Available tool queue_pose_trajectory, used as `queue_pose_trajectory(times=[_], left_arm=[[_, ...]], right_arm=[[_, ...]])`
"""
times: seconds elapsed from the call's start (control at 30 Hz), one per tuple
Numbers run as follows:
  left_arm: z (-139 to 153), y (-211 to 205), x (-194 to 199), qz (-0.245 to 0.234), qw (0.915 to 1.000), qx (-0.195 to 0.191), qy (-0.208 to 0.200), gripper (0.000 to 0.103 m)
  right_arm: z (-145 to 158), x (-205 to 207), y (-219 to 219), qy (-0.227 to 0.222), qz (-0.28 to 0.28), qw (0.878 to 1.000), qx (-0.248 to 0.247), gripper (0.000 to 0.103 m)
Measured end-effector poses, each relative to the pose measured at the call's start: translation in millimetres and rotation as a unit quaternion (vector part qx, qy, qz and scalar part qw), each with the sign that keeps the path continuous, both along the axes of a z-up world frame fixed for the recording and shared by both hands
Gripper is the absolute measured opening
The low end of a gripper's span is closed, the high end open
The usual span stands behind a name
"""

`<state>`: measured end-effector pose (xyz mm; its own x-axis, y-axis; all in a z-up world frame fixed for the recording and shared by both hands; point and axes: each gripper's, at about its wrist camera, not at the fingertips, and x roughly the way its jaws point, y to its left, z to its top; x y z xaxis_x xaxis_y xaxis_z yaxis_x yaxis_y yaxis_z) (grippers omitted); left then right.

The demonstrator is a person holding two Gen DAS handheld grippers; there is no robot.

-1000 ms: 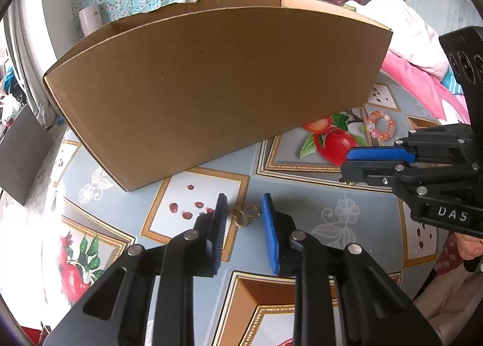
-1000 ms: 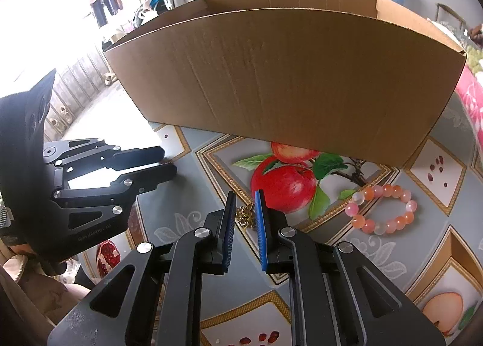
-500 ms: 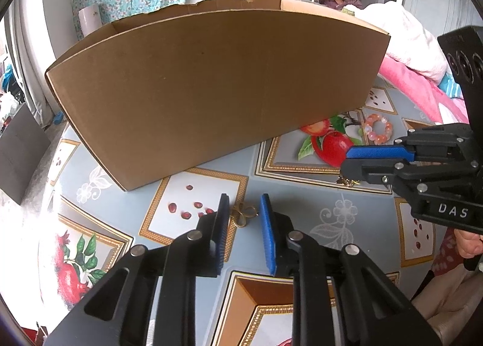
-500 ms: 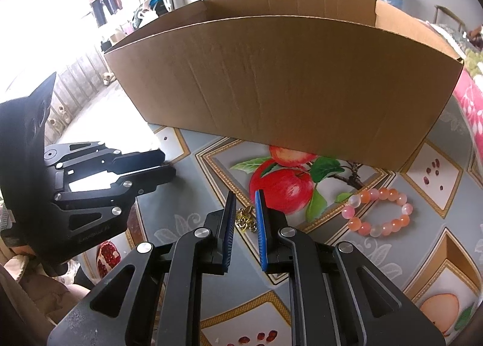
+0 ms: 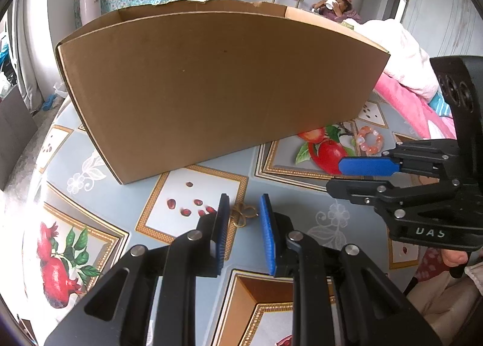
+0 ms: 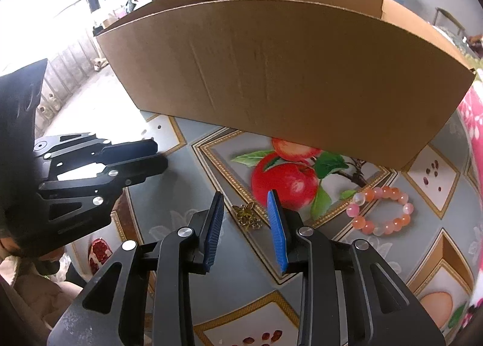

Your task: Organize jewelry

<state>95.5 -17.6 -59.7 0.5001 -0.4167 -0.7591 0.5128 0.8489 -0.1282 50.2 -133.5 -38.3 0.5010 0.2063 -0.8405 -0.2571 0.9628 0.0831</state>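
Straddling small gold pieces, both pairs of jaws stand part-open over the tabletop (image 5: 302, 195), and neither presses on anything. The right gripper (image 6: 247, 219) is widening at this moment, its blue pads clear on either side of a gold butterfly charm (image 6: 248, 215) that lies flat on the cloth between them, just at the gilt border of the printed apple panel. The charm's cluster runs roughly along the line the jaws point, from the butterfly at the far end to small looped bits nearer the camera, so the pads would close across its short width.

The left gripper (image 5: 242, 219) holds a narrower gap around a gold loop-shaped earring (image 5: 243, 215), which also rests on the cloth; the piece lies closer to the left-hand pad and may be touching it, though I cannot tell for certain. Its loops spread crosswise, from pad to pad.

Outward from the right jaws, a pink and orange bead bracelet (image 6: 381, 212) lies towards the right edge of the tabletop, well clear of both grippers and nearer the right one. Beyond everything stands the cardboard box (image 6: 286, 74), open-topped, its near wall rising just behind the apple print.

Judging by the task, each piece must go up and over that wall, so the lift has to clear the rim.
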Motion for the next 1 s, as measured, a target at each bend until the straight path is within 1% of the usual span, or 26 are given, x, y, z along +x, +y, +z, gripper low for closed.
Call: queue_pose_trajectory(times=[0.1, 0.2, 0.23, 0.33, 0.63, 0.77, 1.0], left_arm=[[0, 3, 1, 0.000, 1.0000, -0.005, 0.002, 0.020], [0, 4, 1, 0.000, 0.9999, -0.009, 0.005, 0.020], [0, 5, 2, 0.000, 0.9999, -0.012, 0.007, 0.020], [0, 7, 3, 0.002, 0.9997, -0.019, 0.012, 0.020], [0, 9, 4, 0.001, 0.9995, -0.027, 0.015, 0.020], [0, 10, 6, 0.000, 0.9993, -0.034, 0.018, 0.020], [0, 14, 7, -0.001, 0.9987, -0.046, 0.023, 0.020]], right_arm=[[-1, 1, 9, -0.002, 0.009, 1.000, -0.015, 0.027], [-3, 2, 22, -0.005, 0.018, 0.999, -0.042, 0.021], [-3, 2, 24, -0.003, 0.019, 0.999, -0.041, 0.017], [-4, -1, 26, 0.006, 0.015, 0.999, -0.040, 0.012], [-7, 1, 19, 0.008, 0.010, 1.000, -0.021, 0.010], [1, -1, 4, 0.009, 0.012, 1.000, -0.018, 0.010], [8, 2, -1, -0.002, 0.012, 1.000, -0.007, 0.010]])
